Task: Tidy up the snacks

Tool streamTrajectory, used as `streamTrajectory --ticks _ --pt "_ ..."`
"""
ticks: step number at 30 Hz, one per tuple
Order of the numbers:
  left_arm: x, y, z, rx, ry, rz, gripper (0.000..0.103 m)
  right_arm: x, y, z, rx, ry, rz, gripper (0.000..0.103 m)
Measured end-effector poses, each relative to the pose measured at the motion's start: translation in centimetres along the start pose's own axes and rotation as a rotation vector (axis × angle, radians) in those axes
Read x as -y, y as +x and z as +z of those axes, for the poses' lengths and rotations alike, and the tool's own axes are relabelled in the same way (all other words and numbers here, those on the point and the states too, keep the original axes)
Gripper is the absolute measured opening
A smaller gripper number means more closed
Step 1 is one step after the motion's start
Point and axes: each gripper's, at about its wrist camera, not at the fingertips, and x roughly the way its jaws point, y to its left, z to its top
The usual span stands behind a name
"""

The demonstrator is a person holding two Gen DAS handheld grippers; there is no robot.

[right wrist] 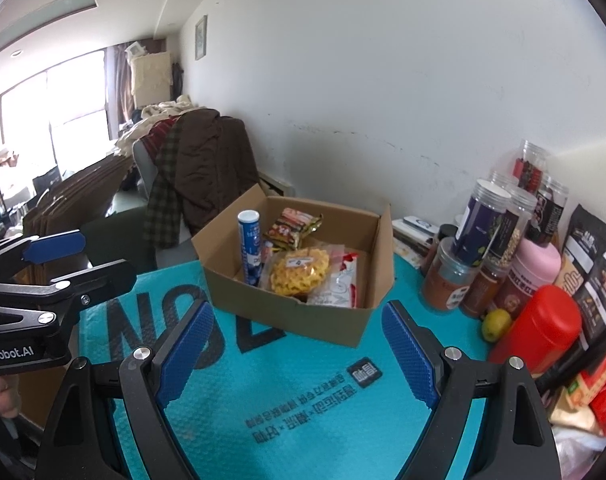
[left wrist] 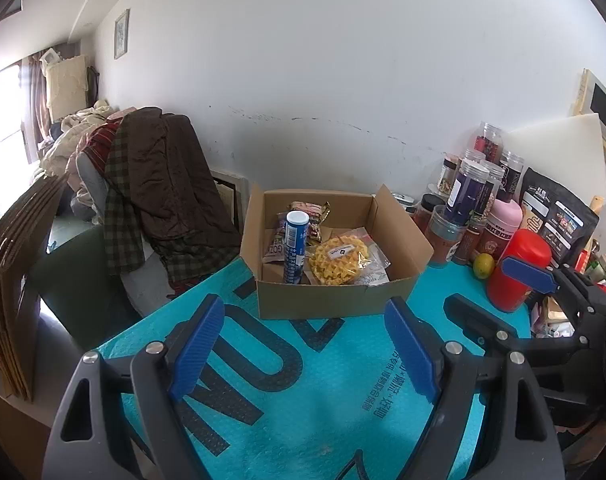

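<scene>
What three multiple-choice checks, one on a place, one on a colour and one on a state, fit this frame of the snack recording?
1. Where does the blue tube stand?
A. Inside the cardboard box
B. On the teal mat beside the box
C. Among the jars by the wall

2. What colour is the canister next to the small yellow-green fruit?
A. Green
B. White
C. Red

3. How are the two claws?
A. Both open and empty
B. Left shut on the tube
C. Right shut on a snack bag

Answers:
1. A, the tube stands upright within the walls of the cardboard box, beside the yellow snack pack.
2. C, the canister is plainly red against the teal mat.
3. A, the left claw and right claw each show wide-apart blue pads with only mat between them.
</scene>
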Motion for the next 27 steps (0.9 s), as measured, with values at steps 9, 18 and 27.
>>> streamTrajectory --ticks 9,18,27 --pt "0.43 0.19 -0.03 0.002 0.013 0.001 0.083 0.54 0.61 -0.31 -0.012 0.027 0.013 0.087" --pt "0.45 0.09 -0.09 0.001 0.012 0.003 0.083 0.35 0.52 -0.37 -0.007 0.017 0.007 0.087" --pt "0.76 0.03 -0.09 0.002 0.034 0.013 0.083 0.55 0.69 -0.59 -0.017 0.019 -0.003 0.087"
